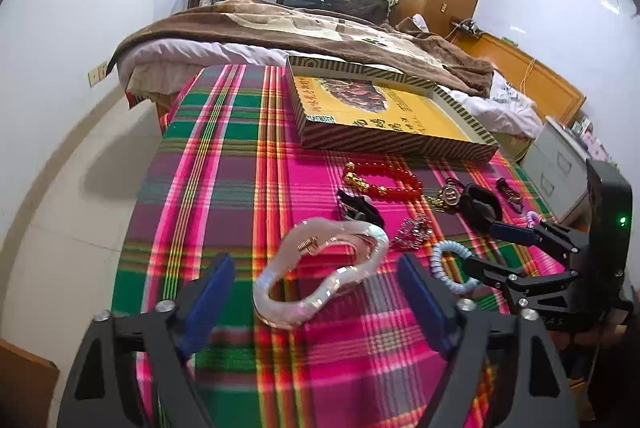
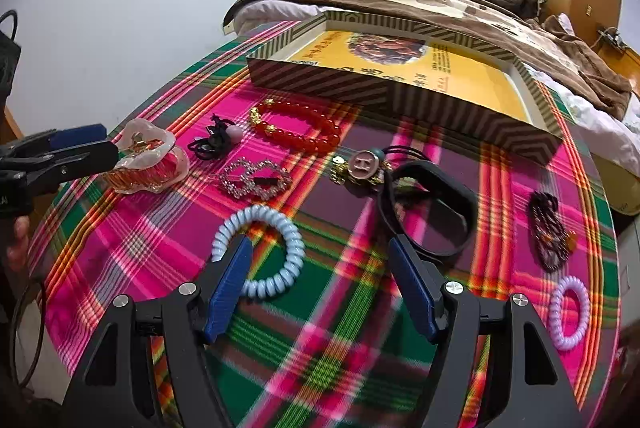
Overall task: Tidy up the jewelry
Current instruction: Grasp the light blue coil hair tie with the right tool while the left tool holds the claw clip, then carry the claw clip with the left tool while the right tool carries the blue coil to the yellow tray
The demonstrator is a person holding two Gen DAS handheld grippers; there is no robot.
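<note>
Pearly hair clip (image 1: 320,272) lies at lower centre on the plaid bench (image 1: 224,163), long axis running lower left to upper right, between the spread left claw (image 1: 316,292). Right claw (image 2: 320,280) spread, empty, lower centre. Striped box (image 2: 400,83), upper centre, holds no jewelry.

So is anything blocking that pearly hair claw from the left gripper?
Nothing visible. The hair claw lies on the plaid cloth just ahead of the open left gripper, with bare cloth between them.

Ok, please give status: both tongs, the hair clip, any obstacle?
Left tongs open around pearly hair clip. Right tongs open, empty, above blue coil tie. Nothing in the way.
</note>
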